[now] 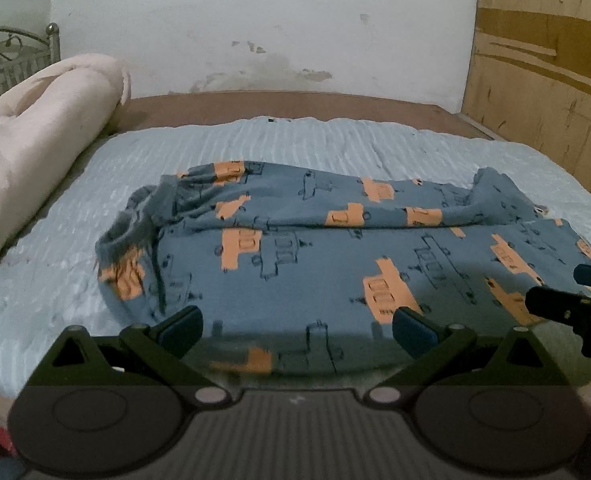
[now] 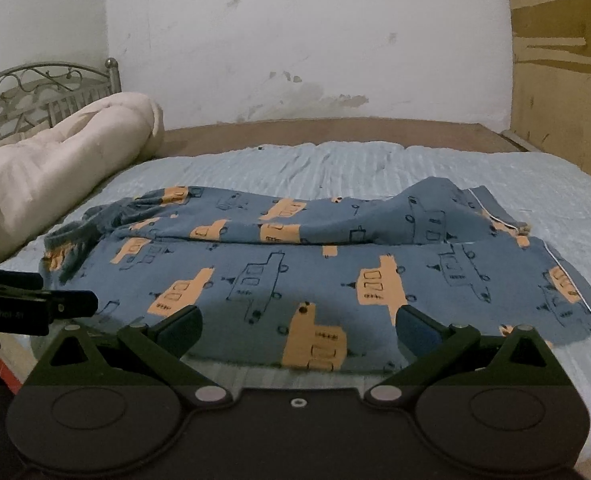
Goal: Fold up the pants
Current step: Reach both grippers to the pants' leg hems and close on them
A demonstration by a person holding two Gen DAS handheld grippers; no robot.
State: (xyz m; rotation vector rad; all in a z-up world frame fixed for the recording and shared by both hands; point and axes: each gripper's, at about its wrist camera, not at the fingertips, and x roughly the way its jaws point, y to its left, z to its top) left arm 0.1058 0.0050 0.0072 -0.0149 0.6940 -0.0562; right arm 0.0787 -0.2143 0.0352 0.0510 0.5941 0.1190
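Observation:
Blue pants point(image 1: 315, 256) printed with orange and outlined vehicles lie across the light blue bedspread point(image 1: 295, 140), waistband bunched at the left, legs running right, one leg lying along the other. My left gripper point(image 1: 295, 330) is open just above the near edge of the pants, nothing between its fingers. In the right wrist view the same pants point(image 2: 315, 264) spread wide, cuffs with white piping at the right. My right gripper point(image 2: 297, 330) hovers open over their near edge. Each gripper shows in the other's view: the right gripper point(image 1: 575, 304), the left gripper point(image 2: 67, 304).
A rolled cream blanket point(image 1: 35, 140) lies along the bed's left side, with a metal headboard point(image 2: 35, 88) behind it. A stained white wall point(image 1: 255, 20) stands beyond the bed and a wooden panel point(image 1: 555, 80) at the right. Brown mattress point(image 2: 335, 132) shows past the bedspread.

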